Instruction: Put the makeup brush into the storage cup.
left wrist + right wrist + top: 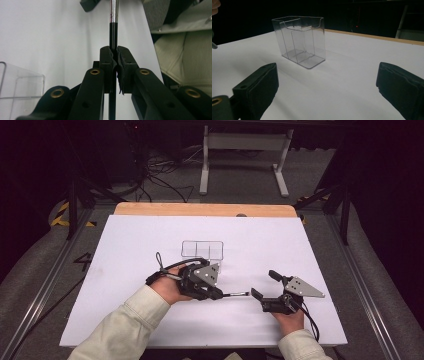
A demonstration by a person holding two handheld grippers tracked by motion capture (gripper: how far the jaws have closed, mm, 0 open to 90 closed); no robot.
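Observation:
A thin pen [234,294] with a black shaft and a silver end [113,13] is clamped in my left gripper [218,295], which is shut on it and points to the right just above the white table [125,245]. In the left gripper view the pads [121,62] press on the black shaft [113,35]. A clear plastic holder with several compartments [202,249] stands upright just behind the left gripper. My right gripper [264,283] rests at the front right, open and holding nothing, aimed at the holder [299,40] with its jaws wide apart [329,82].
The white sheet covers a wooden tabletop whose far edge [205,210] shows at the back. Beyond it are a dark floor, cables and a white frame leg [204,165]. A light sleeve [185,50] lies close on the right of the left gripper view.

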